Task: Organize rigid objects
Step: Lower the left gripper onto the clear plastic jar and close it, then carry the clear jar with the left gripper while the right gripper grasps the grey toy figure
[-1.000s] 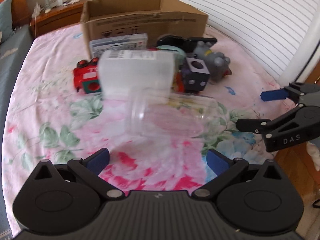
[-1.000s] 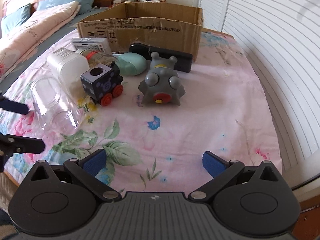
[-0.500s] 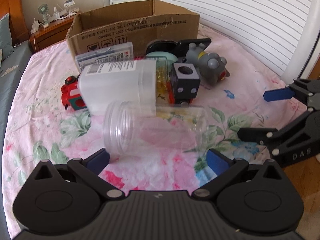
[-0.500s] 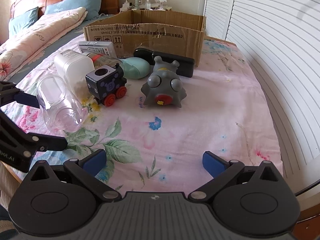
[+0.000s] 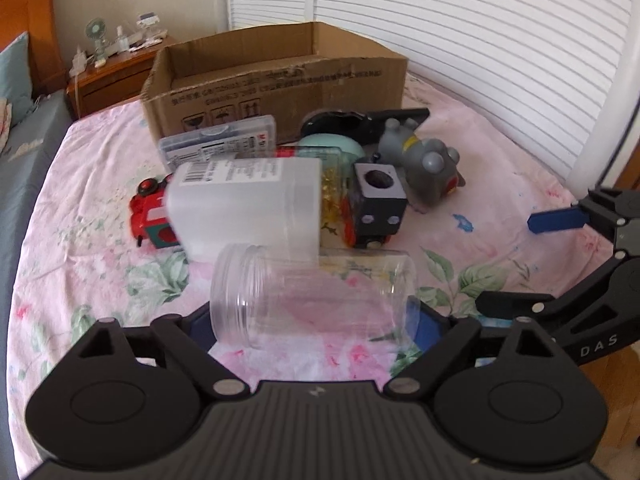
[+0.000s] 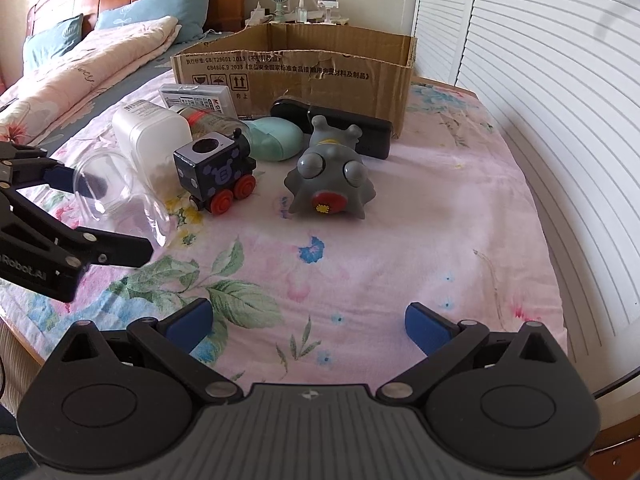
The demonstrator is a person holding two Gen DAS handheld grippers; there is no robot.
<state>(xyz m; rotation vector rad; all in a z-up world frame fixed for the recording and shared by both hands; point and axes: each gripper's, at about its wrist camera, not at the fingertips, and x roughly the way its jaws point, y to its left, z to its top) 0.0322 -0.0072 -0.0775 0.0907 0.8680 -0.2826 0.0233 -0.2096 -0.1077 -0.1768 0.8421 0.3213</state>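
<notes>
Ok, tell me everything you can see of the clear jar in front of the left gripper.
The clear jar looks like see-through plastic, empty, with no lid on its threaded mouth. It lies on its side on the floral bedsheet, mouth pointing left in the left wrist view. The open left gripper straddles it; contact is unclear. The white container lies right behind.

A clear plastic screw-top jar point(image 5: 312, 294) lies on its side on the pink floral bedsheet point(image 5: 92, 240), its open mouth to the left, between the blue-padded fingers of the left gripper point(image 5: 308, 326). The pads seem to touch the jar's ends, though the plastic blurs that. Just behind it lies a white translucent plastic container point(image 5: 248, 204), with a red toy vehicle point(image 5: 150, 216) to its left and a dark blue block train point(image 5: 376, 210) to its right. Farther back are a grey rubber creature toy point(image 5: 428, 164) and an open brown cardboard box point(image 5: 276, 88). The right gripper point(image 5: 532, 264), spread wide, enters from the right.
</notes>
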